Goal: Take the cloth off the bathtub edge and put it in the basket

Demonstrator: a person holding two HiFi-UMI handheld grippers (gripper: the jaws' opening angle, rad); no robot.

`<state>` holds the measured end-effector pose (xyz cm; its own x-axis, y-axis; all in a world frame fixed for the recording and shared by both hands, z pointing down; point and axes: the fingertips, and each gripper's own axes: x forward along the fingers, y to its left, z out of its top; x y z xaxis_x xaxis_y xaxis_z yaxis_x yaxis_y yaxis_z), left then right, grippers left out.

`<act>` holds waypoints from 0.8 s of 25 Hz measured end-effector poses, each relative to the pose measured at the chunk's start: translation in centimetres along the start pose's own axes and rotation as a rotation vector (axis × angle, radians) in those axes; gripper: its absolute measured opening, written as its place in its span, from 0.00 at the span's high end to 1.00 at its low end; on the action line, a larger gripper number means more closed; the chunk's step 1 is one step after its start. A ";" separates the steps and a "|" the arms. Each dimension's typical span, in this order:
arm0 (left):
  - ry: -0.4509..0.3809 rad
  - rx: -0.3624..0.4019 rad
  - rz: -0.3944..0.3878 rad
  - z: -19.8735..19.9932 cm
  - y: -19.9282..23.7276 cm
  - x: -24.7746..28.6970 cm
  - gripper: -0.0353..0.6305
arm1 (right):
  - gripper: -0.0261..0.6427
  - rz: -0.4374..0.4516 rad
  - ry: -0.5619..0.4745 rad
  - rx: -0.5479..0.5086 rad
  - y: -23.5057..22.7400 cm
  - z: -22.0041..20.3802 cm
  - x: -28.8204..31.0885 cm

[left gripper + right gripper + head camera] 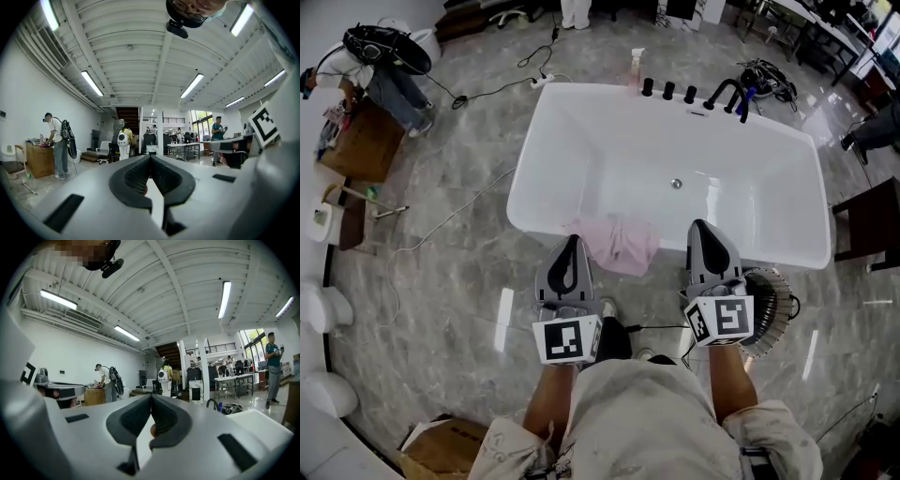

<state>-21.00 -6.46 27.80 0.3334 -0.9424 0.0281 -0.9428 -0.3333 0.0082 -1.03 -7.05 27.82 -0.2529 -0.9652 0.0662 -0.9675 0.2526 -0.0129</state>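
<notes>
A crumpled pale pink cloth (619, 242) is draped over the near rim of the white rectangular bathtub (581, 141), its long axis along that rim. The left gripper (572, 242) and the right gripper (701, 230) point at that rim, both closed and empty. A round wire basket (773, 300) stands outside the rim.

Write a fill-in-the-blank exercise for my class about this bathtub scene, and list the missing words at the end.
1. The cloth hanging over the near edge of the bathtub is ____ in colour.
2. In the head view, the basket stands on the floor to the ____ of the cloth.
3. The jaws of the left gripper and the right gripper are both ____, with nothing held.
Missing words: pink; right; shut.
</notes>
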 end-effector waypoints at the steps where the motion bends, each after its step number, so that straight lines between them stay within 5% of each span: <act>1: 0.000 -0.010 -0.008 -0.4 0.7 0.6 0.94 | 0.98 0.002 0.007 -0.003 0.4 -0.4 0.9; 11: 0.088 -0.026 -0.002 -8.0 5.5 5.7 0.94 | 0.98 0.023 0.141 -0.005 3.3 -8.6 7.9; 16: 0.108 -0.141 -0.076 -13.0 5.4 7.1 0.94 | 0.98 0.052 0.250 0.000 4.9 -14.8 10.0; 20: 0.152 -0.141 -0.079 -16.8 5.4 7.3 0.94 | 0.98 0.070 0.335 -0.001 5.7 -18.9 11.0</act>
<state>-23.71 -14.68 44.86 0.4123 -0.8947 0.1720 -0.9082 -0.3886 0.1555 -9.26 -14.96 47.31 -0.3034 -0.8698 0.3890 -0.9477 0.3180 -0.0282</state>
